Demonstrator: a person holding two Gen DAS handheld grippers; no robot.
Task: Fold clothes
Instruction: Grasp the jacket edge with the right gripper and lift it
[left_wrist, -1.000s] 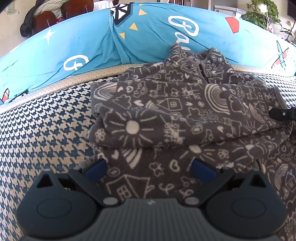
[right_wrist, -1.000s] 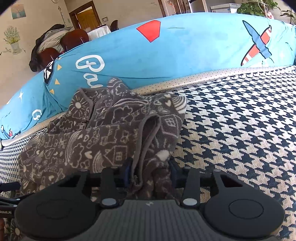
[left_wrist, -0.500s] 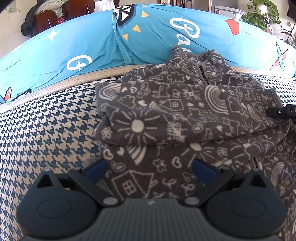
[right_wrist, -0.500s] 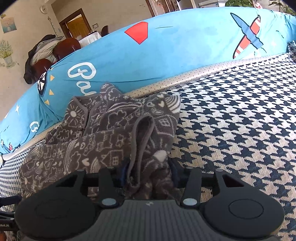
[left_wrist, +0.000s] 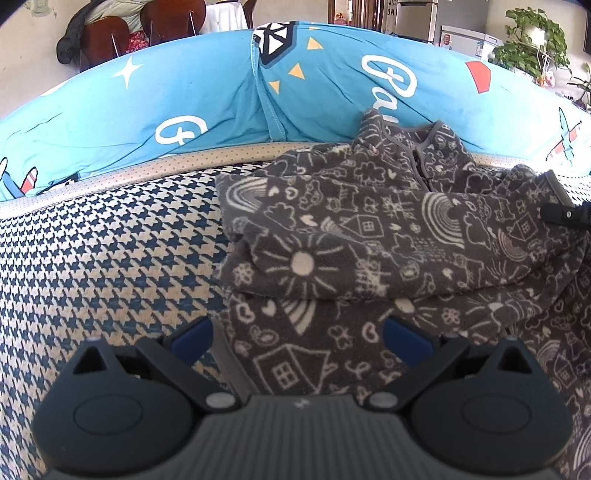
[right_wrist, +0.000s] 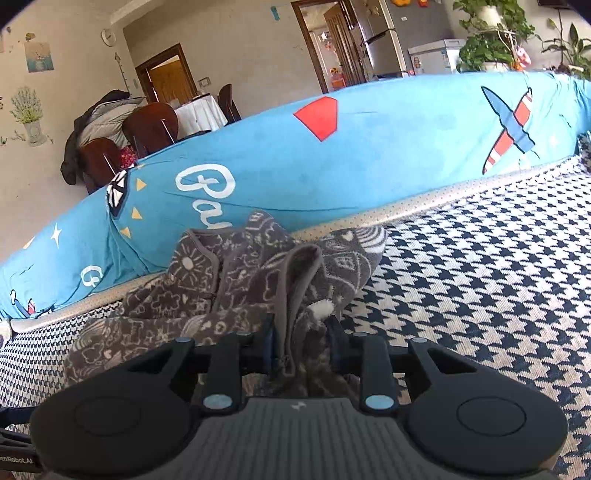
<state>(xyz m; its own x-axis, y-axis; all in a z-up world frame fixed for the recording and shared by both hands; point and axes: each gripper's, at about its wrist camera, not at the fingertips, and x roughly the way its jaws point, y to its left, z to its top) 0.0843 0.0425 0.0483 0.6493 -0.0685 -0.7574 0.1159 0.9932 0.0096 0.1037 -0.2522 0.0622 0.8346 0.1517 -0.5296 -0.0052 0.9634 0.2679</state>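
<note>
A dark grey fleece garment (left_wrist: 369, 229) printed with white doodles lies bunched on the houndstooth sofa seat (left_wrist: 92, 258), its collar against the blue backrest. My left gripper (left_wrist: 295, 338) is open, its blue pads wide apart just above the garment's near hem. In the right wrist view the garment (right_wrist: 240, 280) has a bunched fold with a grey hem standing between the jaws of my right gripper (right_wrist: 301, 339). Those jaws are closing and press on the fabric. A tip of the right gripper (left_wrist: 565, 214) shows at the far right of the left wrist view.
A blue printed cover (right_wrist: 369, 166) drapes the sofa back behind the garment. Bare houndstooth seat (right_wrist: 480, 277) stretches to the right of the garment and to its left. Chairs, a table and potted plants stand beyond the sofa.
My right gripper has risen and tilted up with the fold of fabric in it, and its jaws have narrowed. The left gripper stays open, nearly in place.
</note>
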